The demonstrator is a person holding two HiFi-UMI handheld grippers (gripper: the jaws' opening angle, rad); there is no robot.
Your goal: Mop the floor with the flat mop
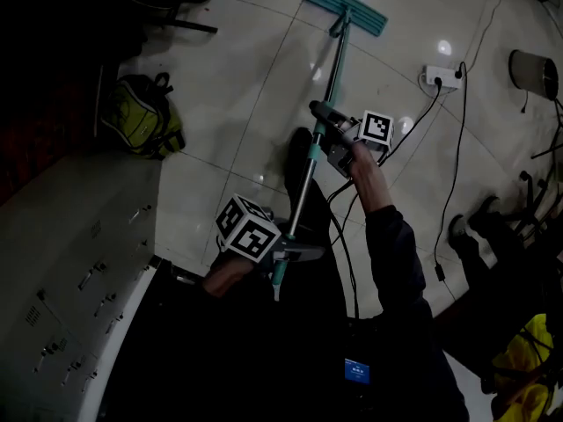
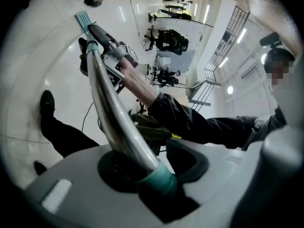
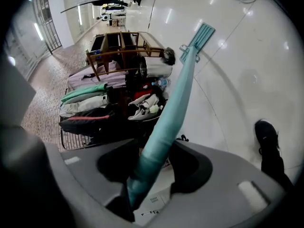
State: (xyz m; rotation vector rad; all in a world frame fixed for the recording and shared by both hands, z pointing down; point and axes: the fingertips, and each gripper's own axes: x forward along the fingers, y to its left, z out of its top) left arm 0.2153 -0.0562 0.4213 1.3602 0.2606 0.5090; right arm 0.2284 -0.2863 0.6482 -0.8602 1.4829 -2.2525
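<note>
The flat mop's teal head (image 1: 345, 7) lies flat on the pale tiled floor far ahead, and its pole (image 1: 318, 121) slants back toward me. My right gripper (image 1: 327, 130) is shut on the teal upper part of the pole (image 3: 168, 113), with the mop head (image 3: 202, 34) beyond it. My left gripper (image 1: 283, 255) is shut on the pole's near end, where the silver tube (image 2: 109, 113) meets a teal end cap (image 2: 162, 178). From the left gripper view I see the right gripper (image 2: 111, 51) further down the pole and the mop head (image 2: 85, 18).
A green backpack (image 1: 141, 112) lies at the left, beside grey lockers (image 1: 70, 271). A power strip (image 1: 442, 76) with black cables sits at the right. Someone's shoes (image 1: 466, 227) stand at the right. A wooden rack (image 3: 123, 46) and heaped clothes lie past the mop.
</note>
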